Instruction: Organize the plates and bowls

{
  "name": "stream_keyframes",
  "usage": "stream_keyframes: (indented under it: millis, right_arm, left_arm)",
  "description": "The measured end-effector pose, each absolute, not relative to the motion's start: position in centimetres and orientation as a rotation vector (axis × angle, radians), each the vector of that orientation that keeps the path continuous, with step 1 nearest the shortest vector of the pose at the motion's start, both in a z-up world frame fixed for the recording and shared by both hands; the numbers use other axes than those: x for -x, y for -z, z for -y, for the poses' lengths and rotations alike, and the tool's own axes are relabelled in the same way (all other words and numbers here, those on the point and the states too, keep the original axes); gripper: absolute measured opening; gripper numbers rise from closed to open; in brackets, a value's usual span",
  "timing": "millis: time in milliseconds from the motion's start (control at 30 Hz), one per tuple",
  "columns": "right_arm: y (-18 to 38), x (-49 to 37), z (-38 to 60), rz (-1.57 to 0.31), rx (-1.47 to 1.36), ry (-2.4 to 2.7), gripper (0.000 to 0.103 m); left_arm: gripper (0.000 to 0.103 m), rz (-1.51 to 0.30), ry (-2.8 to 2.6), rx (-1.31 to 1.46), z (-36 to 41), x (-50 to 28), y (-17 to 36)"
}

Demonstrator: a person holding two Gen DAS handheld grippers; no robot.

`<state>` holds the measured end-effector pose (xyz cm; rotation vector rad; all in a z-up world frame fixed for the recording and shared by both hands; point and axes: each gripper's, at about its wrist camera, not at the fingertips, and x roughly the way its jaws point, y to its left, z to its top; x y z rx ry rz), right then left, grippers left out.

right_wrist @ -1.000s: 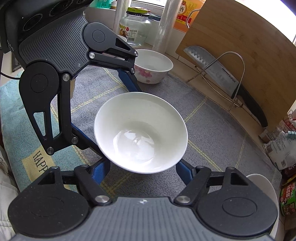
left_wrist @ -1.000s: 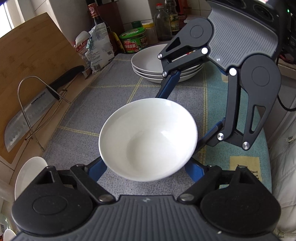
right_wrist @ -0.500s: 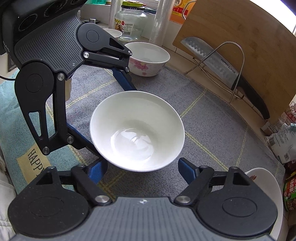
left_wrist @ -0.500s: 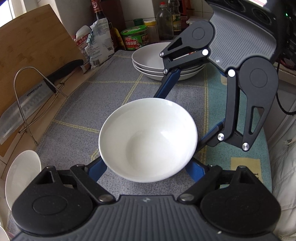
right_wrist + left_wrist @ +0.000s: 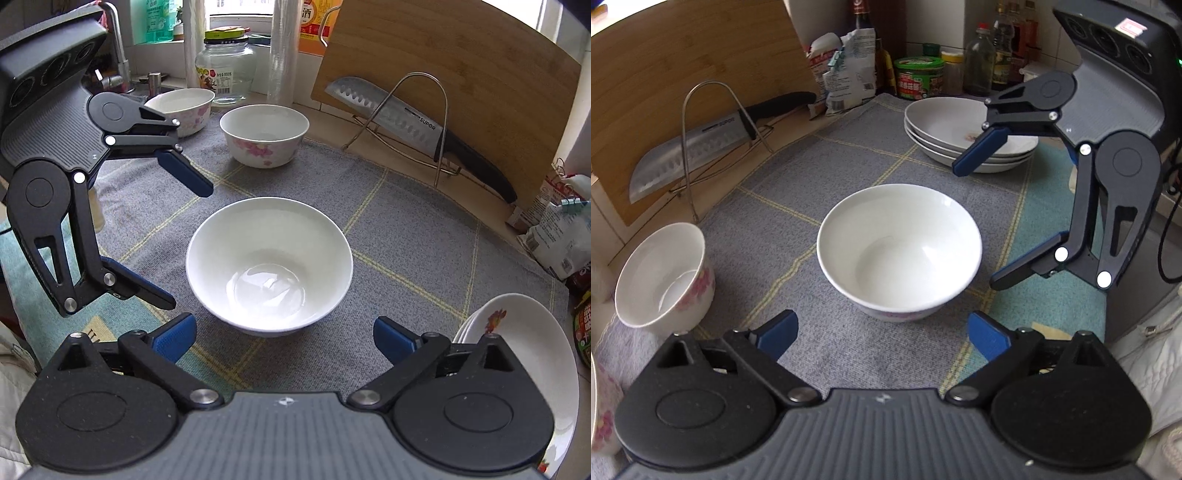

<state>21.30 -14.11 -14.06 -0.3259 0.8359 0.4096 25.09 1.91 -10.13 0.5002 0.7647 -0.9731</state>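
The white bowl (image 5: 899, 254) sits upright on the grey mat (image 5: 798, 192) at the centre of both views, touched by nothing. The left gripper (image 5: 882, 334) is at the bottom of its own frame with its jaws spread wide, one blue finger on either side of the bowl's near edge and apart from it, holding nothing. The right gripper (image 5: 284, 338) is the same in its own view: wide open, empty, fingers short of the bowl. Each gripper also shows in the other's picture, at the right edge of the left view and the left edge of the right view, jaws splayed beside the bowl.

As for progress, the plates (image 5: 967, 134) look dealt with: several lie nested in one stack in the upper right of the left view, which shows again at the lower right of the right view. The bowls are not yet gathered. One flowered bowl (image 5: 264, 134) stands alone above centre in the right view, a second flowered bowl (image 5: 183, 110) stands just beyond it at the upper left, near the tap, and the white bowl is well apart from both. Stacking these three seems to be what is left.

A knife (image 5: 413, 125) rests on a wire rack against the cutting board (image 5: 480, 92) in the upper right of the right view.
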Motion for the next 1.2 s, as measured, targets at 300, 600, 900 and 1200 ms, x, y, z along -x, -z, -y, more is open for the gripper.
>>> stream_keyframes:
  millis: [300, 600, 900, 1200]
  right_arm:
    - [13.2, -20.7, 12.6, -0.808, 0.278, -0.314, 0.103]
    - [11.3, -21.3, 8.9, -0.704, 0.281, -0.215, 0.103]
    - [10.6, -23.2, 3.1, -0.663, 0.287, -0.175, 0.103]
    - [11.4, -25.6, 0.5, -0.661, 0.298, -0.196, 0.103]
  left_arm:
    - [0.099, -0.809, 0.739, -0.352, -4.4, -24.4, 8.4]
    - [0.099, -0.836, 0.570, -0.220, -8.9, -25.2, 6.6]
    - [0.099, -0.822, 0.554, -0.208, -13.8, -27.8, 5.3]
    - [0.099, -0.834, 0.556, -0.152, -14.2, -32.3, 4.7]
